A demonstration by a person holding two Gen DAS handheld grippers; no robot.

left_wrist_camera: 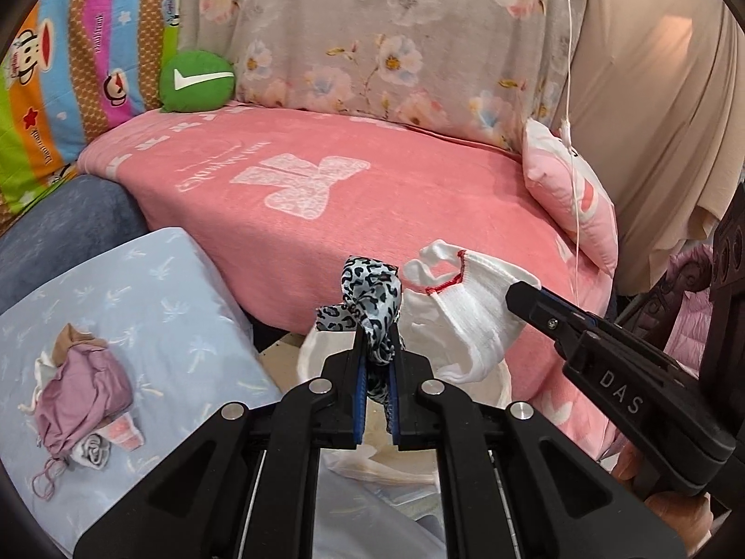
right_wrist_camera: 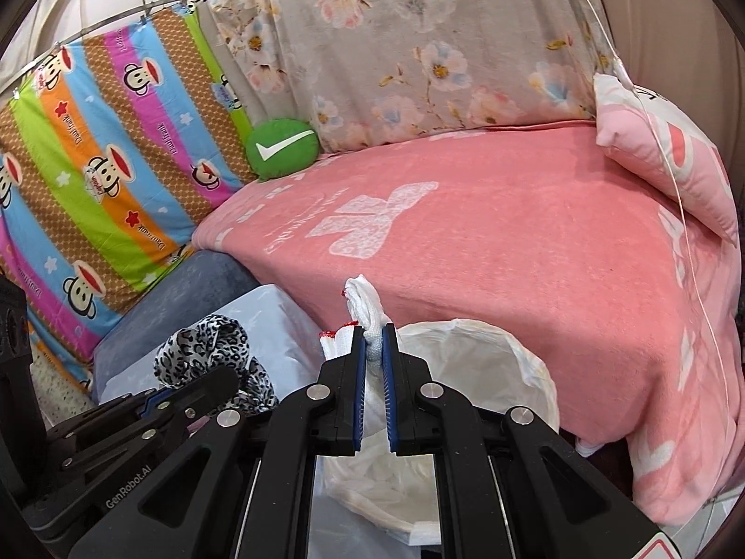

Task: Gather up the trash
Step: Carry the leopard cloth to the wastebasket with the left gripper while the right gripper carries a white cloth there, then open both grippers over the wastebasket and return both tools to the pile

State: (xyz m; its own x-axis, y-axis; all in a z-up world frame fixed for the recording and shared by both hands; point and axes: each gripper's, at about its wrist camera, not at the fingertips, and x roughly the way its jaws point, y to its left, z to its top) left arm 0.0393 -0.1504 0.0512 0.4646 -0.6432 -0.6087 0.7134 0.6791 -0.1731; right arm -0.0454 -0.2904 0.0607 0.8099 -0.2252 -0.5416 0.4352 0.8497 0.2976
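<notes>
My left gripper [left_wrist_camera: 376, 333] is shut on a leopard-print cloth [left_wrist_camera: 370, 296] and holds it above a bin lined with a white plastic bag [left_wrist_camera: 493, 384]. My right gripper [right_wrist_camera: 372, 333] is shut on a white glove with red trim [right_wrist_camera: 365, 303], held over the same white bag [right_wrist_camera: 489, 372]. In the left wrist view the glove [left_wrist_camera: 465, 312] hangs from the right gripper [left_wrist_camera: 524, 296] just right of the leopard cloth. In the right wrist view the leopard cloth [right_wrist_camera: 205, 349] and the left gripper [right_wrist_camera: 200, 386] sit at lower left.
A pink blanket [left_wrist_camera: 372, 186] covers the sofa behind the bin. A light blue cushion [left_wrist_camera: 163, 326] at left carries a pile of crumpled purple and white cloth [left_wrist_camera: 84, 396]. A green round cushion [left_wrist_camera: 195, 81] and a pink pillow [left_wrist_camera: 568, 186] lie on the sofa.
</notes>
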